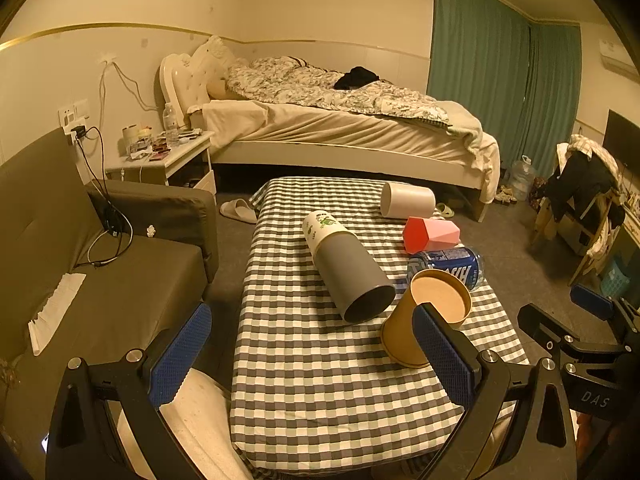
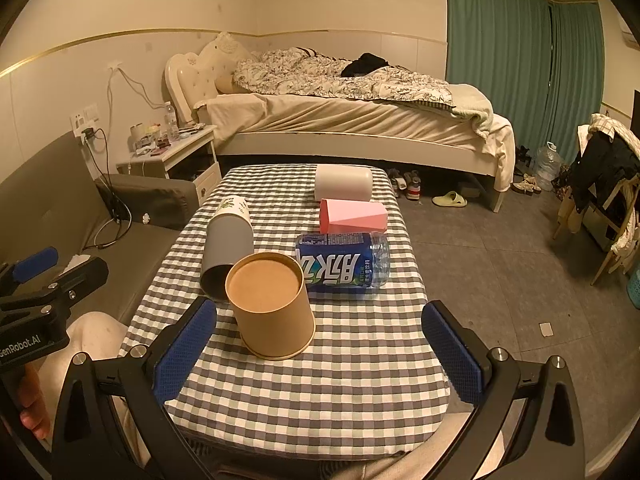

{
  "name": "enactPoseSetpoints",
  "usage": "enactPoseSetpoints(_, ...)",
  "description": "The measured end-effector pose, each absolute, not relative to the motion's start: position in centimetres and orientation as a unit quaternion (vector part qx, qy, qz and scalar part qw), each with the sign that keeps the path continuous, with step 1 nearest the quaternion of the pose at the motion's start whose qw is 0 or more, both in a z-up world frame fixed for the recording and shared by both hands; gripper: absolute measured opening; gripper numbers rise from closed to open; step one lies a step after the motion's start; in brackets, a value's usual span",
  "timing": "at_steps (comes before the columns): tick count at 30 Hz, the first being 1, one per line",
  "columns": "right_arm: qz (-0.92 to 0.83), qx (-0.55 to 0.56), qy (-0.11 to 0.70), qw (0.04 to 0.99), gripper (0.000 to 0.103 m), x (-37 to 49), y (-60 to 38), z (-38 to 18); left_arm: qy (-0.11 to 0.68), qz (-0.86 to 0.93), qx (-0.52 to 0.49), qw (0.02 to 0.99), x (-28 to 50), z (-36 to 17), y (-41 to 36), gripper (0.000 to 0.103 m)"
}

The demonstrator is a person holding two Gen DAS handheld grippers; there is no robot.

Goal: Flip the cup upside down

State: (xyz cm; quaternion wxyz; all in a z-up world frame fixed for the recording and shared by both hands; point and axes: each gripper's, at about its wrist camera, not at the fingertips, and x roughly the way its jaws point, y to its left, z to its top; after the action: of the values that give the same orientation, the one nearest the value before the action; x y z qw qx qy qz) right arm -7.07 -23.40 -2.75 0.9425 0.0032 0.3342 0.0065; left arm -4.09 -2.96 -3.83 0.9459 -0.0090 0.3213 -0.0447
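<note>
Right wrist view shows the brown paper cup (image 2: 272,312) standing on the checked tablecloth (image 2: 320,384) near the front edge, its flat closed end facing up and its wider rim down, so by my reading it is already inverted. The right gripper (image 2: 318,354) hangs just short of it with jaws wide apart, gripping nothing. From the left wrist view the left gripper (image 1: 312,356) is likewise spread open and empty, its right finger overlapping the cup (image 1: 426,316) in the picture; whether it touches I cannot tell. If the step in hand is the release, it is best finished by drawing both grippers straight back, clear of the cup wall, so nothing nudges it into the grey cup (image 2: 228,256) or blue can (image 2: 340,260) lying just behind.
</note>
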Motion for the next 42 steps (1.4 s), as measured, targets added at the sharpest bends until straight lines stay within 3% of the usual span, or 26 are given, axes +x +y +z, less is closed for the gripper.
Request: enactPoseSetpoints(42, 0.007, 0.003, 0.337, 0.941, 0.103, -7.09, -23.30, -3.14, 0.320, -0.045, -0.009, 0.946, -4.46, -4.01, -2.66, 0.103)
